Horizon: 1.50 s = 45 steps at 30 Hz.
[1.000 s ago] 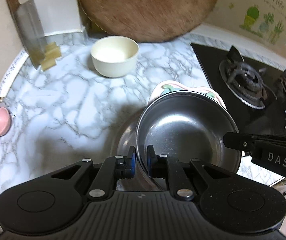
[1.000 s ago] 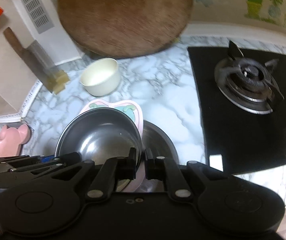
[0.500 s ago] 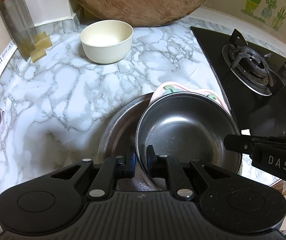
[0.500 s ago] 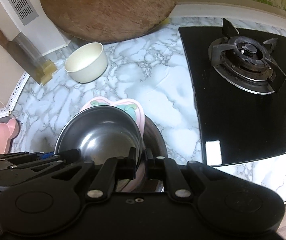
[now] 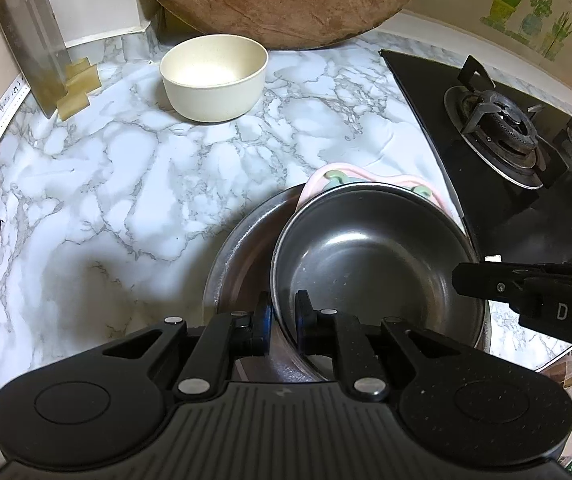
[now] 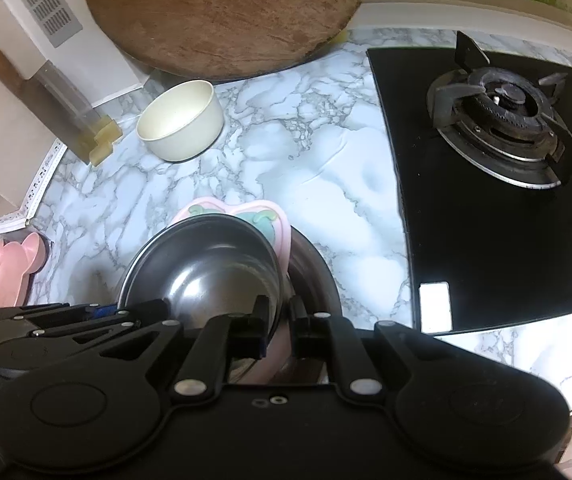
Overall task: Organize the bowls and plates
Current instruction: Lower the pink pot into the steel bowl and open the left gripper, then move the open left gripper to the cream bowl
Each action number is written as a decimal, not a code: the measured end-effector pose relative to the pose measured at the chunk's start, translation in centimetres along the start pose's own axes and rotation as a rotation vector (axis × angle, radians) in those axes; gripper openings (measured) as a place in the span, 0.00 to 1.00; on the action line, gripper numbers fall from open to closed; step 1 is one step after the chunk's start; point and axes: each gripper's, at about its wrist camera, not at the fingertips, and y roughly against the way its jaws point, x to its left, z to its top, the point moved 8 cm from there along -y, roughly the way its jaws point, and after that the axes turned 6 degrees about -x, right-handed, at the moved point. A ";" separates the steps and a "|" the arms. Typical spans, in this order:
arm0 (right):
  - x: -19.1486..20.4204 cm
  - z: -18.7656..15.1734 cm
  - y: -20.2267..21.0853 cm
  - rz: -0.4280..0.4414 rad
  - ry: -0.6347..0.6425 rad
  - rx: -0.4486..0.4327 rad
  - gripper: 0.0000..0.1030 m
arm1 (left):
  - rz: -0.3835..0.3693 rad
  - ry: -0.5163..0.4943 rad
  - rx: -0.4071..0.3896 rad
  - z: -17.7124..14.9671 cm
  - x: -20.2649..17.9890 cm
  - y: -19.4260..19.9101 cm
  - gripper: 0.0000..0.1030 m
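A dark steel bowl (image 5: 374, 264) (image 6: 205, 276) lies on a pink plate with green marks (image 5: 322, 178) (image 6: 277, 232). Both rest over a larger steel dish (image 5: 241, 256) (image 6: 314, 268) on the marble counter. My left gripper (image 5: 283, 316) has the bowl's near-left rim between its fingers, the pads still on it as the jaws are opening slightly. My right gripper (image 6: 279, 318) is shut on the right edge, with the bowl's rim and the pink plate pinched together. A cream bowl (image 5: 213, 76) (image 6: 181, 126) stands apart at the back.
A black gas stove (image 5: 498, 128) (image 6: 502, 120) fills the right side. A round wooden board (image 5: 281, 0) and a cleaver (image 5: 29, 36) lean at the back wall. A pink mouse-shaped dish (image 6: 9, 276) sits at the left edge. Bare marble lies between the cream bowl and the stack.
Both grippers have carried the bowl and pink plate down and over the large steel dish, which now shows more on the left. The grips look the same.
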 end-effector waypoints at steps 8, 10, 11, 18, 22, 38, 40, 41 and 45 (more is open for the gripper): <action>0.3 0.3 1.0 0.015 0.044 -0.039 0.11 | -0.022 -0.011 -0.045 0.6 0.0 1.3 0.12; 0.5 0.3 1.4 0.023 0.066 -0.053 0.11 | -0.022 -0.012 -0.051 0.7 0.1 1.6 0.13; 0.6 0.3 1.5 0.028 0.071 -0.056 0.11 | -0.023 -0.013 -0.055 0.7 0.1 1.8 0.14; 1.8 0.6 2.8 0.033 0.135 -0.100 0.12 | -0.032 -0.012 -0.138 1.1 0.4 4.2 0.64; 2.7 0.7 3.5 0.041 0.164 -0.117 0.12 | -0.031 -0.022 -0.166 1.4 0.7 5.3 0.64; 6.6 4.3 5.3 0.128 0.244 -0.216 0.17 | 0.012 0.017 -0.263 4.1 5.1 8.2 0.67; 6.8 5.1 5.0 0.136 0.240 -0.219 0.19 | 0.015 0.028 -0.274 4.7 5.6 8.2 0.70; 7.0 5.6 4.9 0.146 0.242 -0.222 0.20 | 0.020 0.035 -0.280 5.1 5.9 8.1 0.70; 7.5 7.5 4.3 0.153 0.254 -0.243 0.62 | 0.042 0.044 -0.283 6.7 6.9 7.3 0.70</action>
